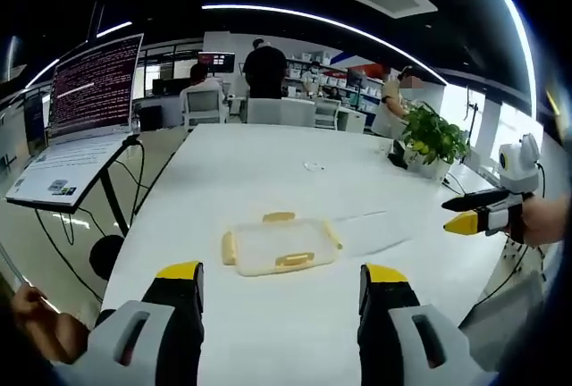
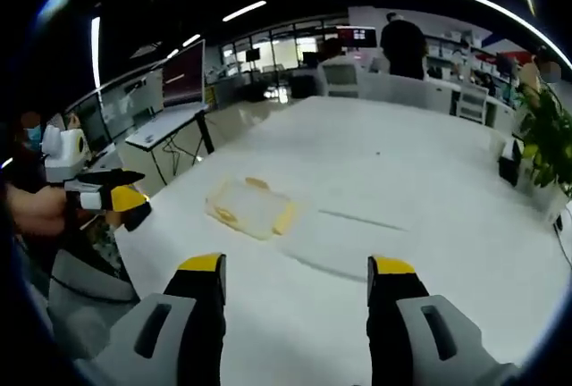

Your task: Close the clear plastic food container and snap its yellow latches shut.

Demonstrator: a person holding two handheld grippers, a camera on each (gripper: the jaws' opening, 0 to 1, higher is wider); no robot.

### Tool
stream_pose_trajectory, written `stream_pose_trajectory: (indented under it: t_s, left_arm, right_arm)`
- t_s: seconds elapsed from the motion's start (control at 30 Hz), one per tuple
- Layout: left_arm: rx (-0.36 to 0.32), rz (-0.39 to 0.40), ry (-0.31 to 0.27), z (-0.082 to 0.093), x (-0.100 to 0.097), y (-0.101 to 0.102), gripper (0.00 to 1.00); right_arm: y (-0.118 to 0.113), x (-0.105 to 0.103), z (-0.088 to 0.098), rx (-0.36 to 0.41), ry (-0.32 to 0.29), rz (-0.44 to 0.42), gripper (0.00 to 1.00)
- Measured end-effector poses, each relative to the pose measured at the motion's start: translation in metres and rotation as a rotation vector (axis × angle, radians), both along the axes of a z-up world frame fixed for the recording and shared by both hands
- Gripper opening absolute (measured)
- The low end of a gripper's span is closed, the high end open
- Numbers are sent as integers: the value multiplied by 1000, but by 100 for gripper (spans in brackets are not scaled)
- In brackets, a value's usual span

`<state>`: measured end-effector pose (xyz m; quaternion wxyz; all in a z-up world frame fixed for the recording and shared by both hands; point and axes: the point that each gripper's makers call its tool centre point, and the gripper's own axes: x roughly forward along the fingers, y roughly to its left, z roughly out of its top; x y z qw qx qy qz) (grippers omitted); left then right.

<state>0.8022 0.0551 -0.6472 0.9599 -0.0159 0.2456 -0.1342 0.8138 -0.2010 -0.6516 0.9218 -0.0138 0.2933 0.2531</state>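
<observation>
The white desk [image 1: 268, 172] spreads wide, its near half bare apart from the work, which leaves both hands room to come in. Beyond its far edge, toward 12 o'clock in the left gripper view, people stand among office desks; a laptop [image 1: 85, 127] on a stand sits at 10 o'clock and a potted plant [image 1: 433, 136] at 2 o'clock, both well apart from the job. The clear plastic food container [image 1: 277, 247] lies flat on the desk just ahead of the left gripper [image 1: 281, 283], dead centre between its jaws, probably so it can be pressed from above; its lid seems to rest on, though whether it is seated I cannot tell. The yellow latches [image 1: 295, 259] stick outward at the sides, so they look unsnapped. The left gripper's jaws stand wide apart and hold nothing. The right gripper [image 2: 295, 279] is likewise spread and empty, with the container at 11 o'clock ahead of it, and approaches from the opposite side.
</observation>
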Motion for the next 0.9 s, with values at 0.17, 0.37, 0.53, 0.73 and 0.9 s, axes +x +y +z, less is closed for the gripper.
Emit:
stream_pose_trajectory:
  t_s: [0.17,0.37,0.53,0.73,0.9]
  left_arm:
    - [9,-14,5,-3,8,1,66]
    - [41,-63,27,-11,14,2,65]
    - [56,-99,37,-12,22,5,65]
    - [98,-163,54,-15,32,8,65]
    - [117,-202,49,-12,39,7,62]
  right_arm:
    - [6,13,2,2,-2,33,61]
    - [16,24,0,-1,3,96,60]
    - [23,29,-4,-5,14,152,60]
    - [33,30,-13,-48,27,257,60]
    - [40,34,-12,-46,29,305,60]
